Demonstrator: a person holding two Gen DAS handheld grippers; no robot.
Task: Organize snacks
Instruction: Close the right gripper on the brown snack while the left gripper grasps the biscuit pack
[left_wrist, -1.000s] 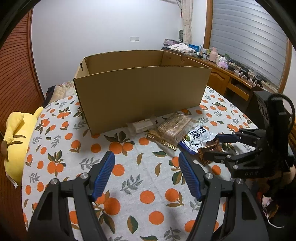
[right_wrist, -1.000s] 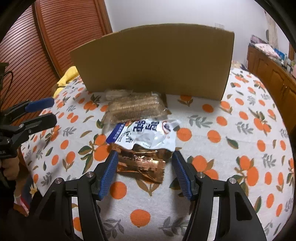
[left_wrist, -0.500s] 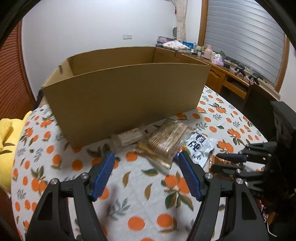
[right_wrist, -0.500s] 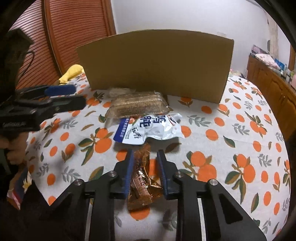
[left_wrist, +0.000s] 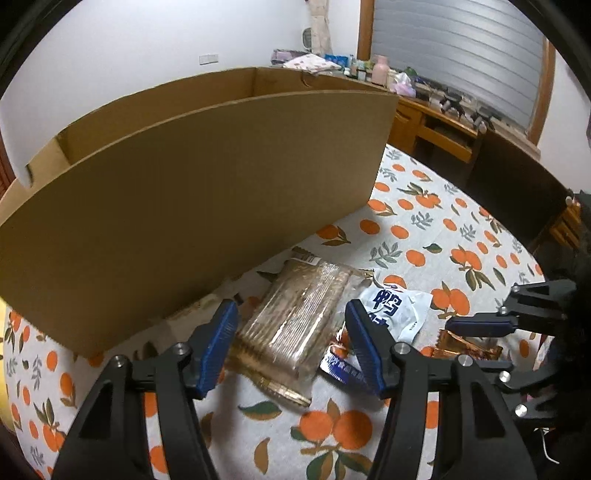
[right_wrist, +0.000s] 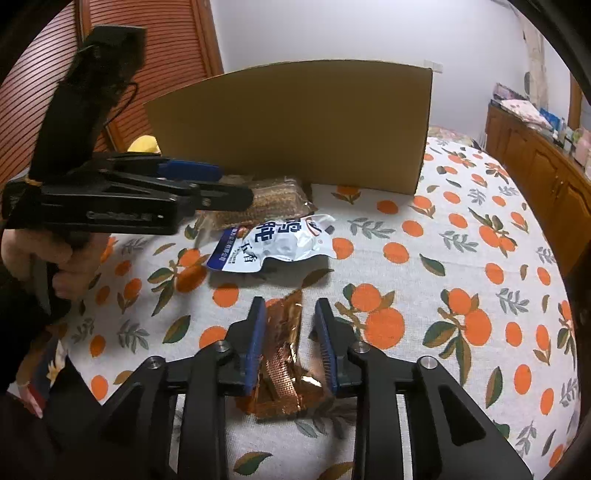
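Swinging in from the open cloth, the left gripper (left_wrist: 288, 343) now sits right over the snack pile, where a second ago it hovered well short of it. Biggest thing on show is the cardboard box (left_wrist: 192, 206), standing open-topped at the back of the orange-print tablecloth (right_wrist: 461, 280), its long wall right behind the snacks. That looks like the destination, which would explain why everything is heaped at its foot.

Next down, the clear-wrapped cracker pack (left_wrist: 295, 325) lies flat, one end tucked against the box wall. The left gripper's blue pads straddle it, jaws closing from about half open, pack between them but the pads not yet pressing on it. Lining up along the pack's length gives the narrowest bite, I reckon.

Beside it, overlapping one edge, the white pouch (right_wrist: 273, 240) lies crumpled with its printed face up, untouched.

Smallest of the lot, the copper foil packet (right_wrist: 284, 354), is in the right gripper (right_wrist: 290, 343). Those jaws are narrow and easing open a touch; the left pad lies on the foil, while the right pad seems to stand a hair off it, so the hold looks light. Crinkly foil like that could slip out.
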